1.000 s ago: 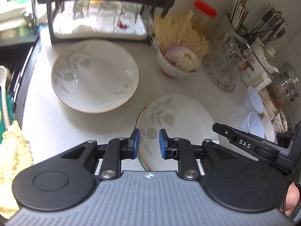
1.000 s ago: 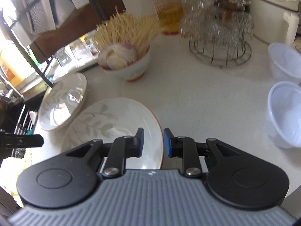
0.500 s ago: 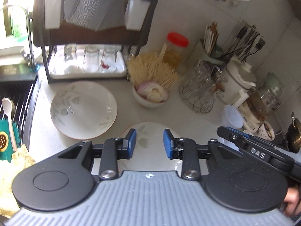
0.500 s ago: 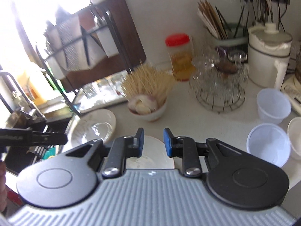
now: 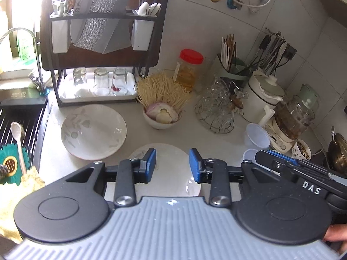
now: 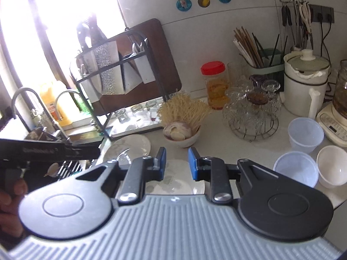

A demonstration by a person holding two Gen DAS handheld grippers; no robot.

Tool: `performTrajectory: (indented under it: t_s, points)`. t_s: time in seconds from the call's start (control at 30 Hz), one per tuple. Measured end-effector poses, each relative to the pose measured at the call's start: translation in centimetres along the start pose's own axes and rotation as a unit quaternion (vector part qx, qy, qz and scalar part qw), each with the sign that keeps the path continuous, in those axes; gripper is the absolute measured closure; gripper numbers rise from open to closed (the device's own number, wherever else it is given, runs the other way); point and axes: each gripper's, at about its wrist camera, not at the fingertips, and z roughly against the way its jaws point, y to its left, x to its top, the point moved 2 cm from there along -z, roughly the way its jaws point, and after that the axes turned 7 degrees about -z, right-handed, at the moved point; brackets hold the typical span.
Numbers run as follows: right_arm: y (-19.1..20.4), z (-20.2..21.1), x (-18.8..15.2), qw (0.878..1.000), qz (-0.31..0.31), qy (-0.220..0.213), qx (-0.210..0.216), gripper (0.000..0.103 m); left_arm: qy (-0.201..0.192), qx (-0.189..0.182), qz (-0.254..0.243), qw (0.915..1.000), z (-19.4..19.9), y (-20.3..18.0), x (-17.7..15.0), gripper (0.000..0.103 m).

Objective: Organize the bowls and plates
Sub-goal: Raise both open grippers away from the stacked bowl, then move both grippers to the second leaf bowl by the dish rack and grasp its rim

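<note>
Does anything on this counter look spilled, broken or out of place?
Nothing looks spilled or broken. The only loose pieces are the two leaf-patterned plates lying flat on the counter rather than in the dish rack. The small bowl of onion and garlic stands upright.

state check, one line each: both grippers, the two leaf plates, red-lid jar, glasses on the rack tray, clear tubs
left gripper: open, nothing between the pads
right gripper: open, empty
near leaf plate: flat on counter, empty
far leaf plate: flat on counter, empty, apart from the near one
red-lid jar: lid on, upright
glasses: upside down on rack tray
clear tubs: upright, no lids, empty
</note>
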Motion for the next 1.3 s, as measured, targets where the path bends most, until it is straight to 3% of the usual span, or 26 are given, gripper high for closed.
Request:
performTrajectory:
  t_s: [0.43, 0.6, 0.87, 1.3]
  points:
    - [-0.9, 1.3, -1.8, 0.999, 0.017, 0.033, 0.024, 0.076, 0.032, 0.006, 0.046, 0.9984, -0.5, -2.3, -3.7, 0.064]
    - [-0.9, 0.9, -2.3, 0.998, 0.011, 0.05, 0.042, 0.076, 0.028, 0.02, 0.044, 0.9985, 0.0, -3.2, -4.0, 0.064]
    - [-1.9, 0.6, -1.3, 0.998, -0.001, 0.047, 0.033, 0.077, 0.037, 0.035, 0.044, 0.9977, 0.3, -2.9, -3.8, 0.064]
    - [-0.6, -2.3, 0.0, 0.998, -0.014, 0.054, 0.03, 0.076, 0.038, 0.03, 0.077, 0.9959, -2.7, 1.5, -1.9, 0.063]
